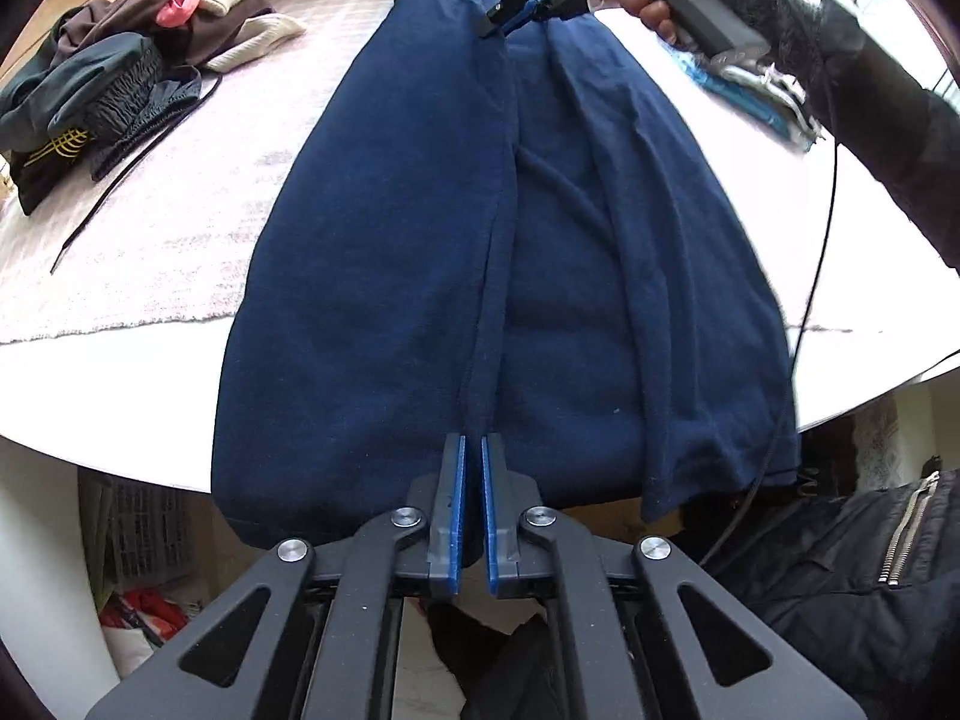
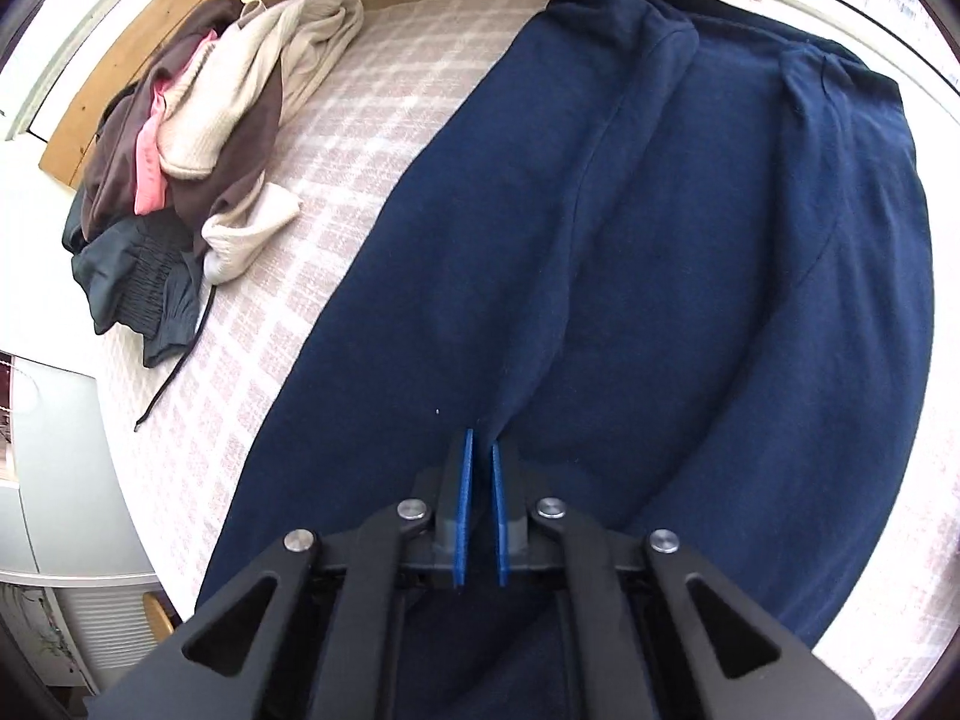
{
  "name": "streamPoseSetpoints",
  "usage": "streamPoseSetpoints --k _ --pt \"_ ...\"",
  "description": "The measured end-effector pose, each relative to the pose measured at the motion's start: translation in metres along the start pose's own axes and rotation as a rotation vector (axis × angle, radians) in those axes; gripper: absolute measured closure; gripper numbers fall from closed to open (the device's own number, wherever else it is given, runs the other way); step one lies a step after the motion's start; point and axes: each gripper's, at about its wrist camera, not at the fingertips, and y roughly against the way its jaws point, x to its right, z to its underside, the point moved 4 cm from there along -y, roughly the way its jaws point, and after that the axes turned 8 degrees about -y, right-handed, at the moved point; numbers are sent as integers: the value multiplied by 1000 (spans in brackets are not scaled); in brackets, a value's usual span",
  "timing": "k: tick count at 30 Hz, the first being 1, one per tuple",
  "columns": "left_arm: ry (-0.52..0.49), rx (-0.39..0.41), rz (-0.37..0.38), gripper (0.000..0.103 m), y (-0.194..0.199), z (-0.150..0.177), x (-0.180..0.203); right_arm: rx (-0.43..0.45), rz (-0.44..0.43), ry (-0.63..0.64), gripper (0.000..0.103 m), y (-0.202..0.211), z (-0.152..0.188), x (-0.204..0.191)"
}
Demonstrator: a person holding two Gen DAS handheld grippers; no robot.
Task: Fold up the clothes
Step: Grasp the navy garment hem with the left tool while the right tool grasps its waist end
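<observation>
A navy blue garment (image 1: pixel 498 252) lies stretched along the round white table (image 1: pixel 120 396), folded lengthwise with an edge running down its middle; it also fills the right wrist view (image 2: pixel 690 276). My left gripper (image 1: pixel 472 447) is shut on the garment's near end, which hangs over the table edge. My right gripper (image 2: pixel 482 441) is shut on the garment's fold edge. In the left wrist view the right gripper (image 1: pixel 510 15) sits at the garment's far end, held by a gloved hand.
A pile of clothes (image 1: pixel 126 60), brown, cream, pink and dark grey, sits at the table's far left on a checked cloth (image 2: pixel 372 138); it also shows in the right wrist view (image 2: pixel 198 138). A blue-and-white object (image 1: pixel 756 93) lies at the far right. A black jacket (image 1: pixel 852 570) is at lower right.
</observation>
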Motion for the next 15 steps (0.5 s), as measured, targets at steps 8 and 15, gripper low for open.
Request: streamPoseSetpoints --k 8,15 --pt "-46 41 70 99 9 -18 19 57 42 10 98 16 -15 0" --pt "-66 13 44 98 -7 -20 29 42 -27 -75 96 14 -16 12"
